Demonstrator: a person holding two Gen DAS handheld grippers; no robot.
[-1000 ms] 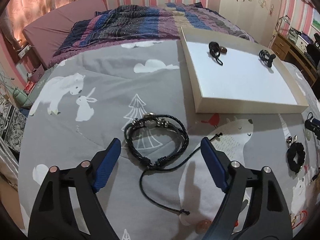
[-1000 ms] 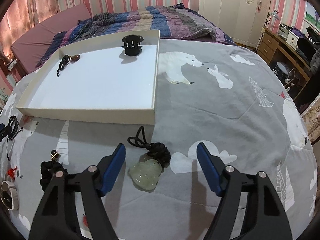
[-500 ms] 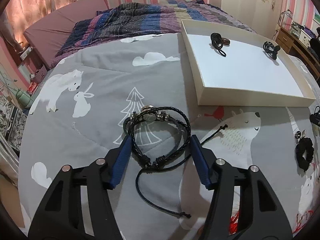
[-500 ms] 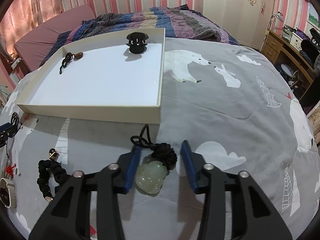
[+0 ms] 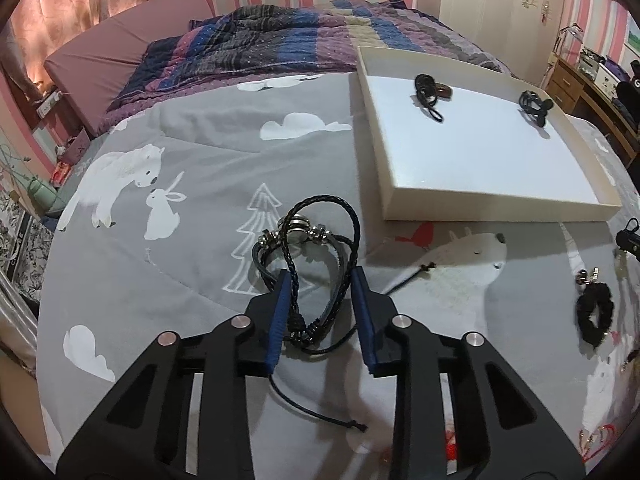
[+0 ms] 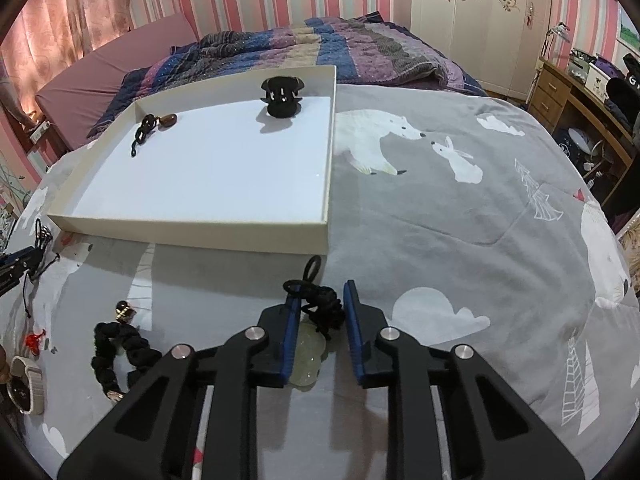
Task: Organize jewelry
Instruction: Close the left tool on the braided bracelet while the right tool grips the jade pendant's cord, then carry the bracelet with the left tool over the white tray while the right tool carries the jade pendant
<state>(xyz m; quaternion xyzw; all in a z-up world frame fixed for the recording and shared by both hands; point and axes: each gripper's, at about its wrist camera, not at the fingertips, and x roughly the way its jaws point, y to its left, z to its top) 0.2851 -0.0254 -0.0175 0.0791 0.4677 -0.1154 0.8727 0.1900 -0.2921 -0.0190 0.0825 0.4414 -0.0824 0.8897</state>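
Observation:
A black braided bracelet (image 5: 298, 228) with metal beads lies on the grey bedspread, bunched up between the blue pads of my left gripper (image 5: 321, 272). The jaws are closing and squeeze its cords from both sides. In the right wrist view a pale green jade pendant (image 6: 306, 354) on a black knotted cord (image 6: 324, 308) lies under my right gripper (image 6: 321, 290). Its jaws are closing on the knot. The white tray (image 5: 480, 200) (image 6: 192, 230) sits just beyond both grippers. It holds a black hair claw (image 6: 283, 96) and a cord with a brown bead (image 6: 154, 126).
A black scrunchie (image 6: 116, 344) (image 5: 594, 314), a small gold-tipped piece (image 6: 124, 310) and a watch with a cream strap (image 6: 22, 384) lie on the bedspread between the two grippers. A striped quilt (image 5: 280, 36) is heaped behind the tray. A wooden desk (image 6: 568, 92) stands at the right.
Both pairs of jaws have narrowed from wide open. The left pads pushed the bracelet into a raised bunch. The right pads came in against the pendant's knotted cord.

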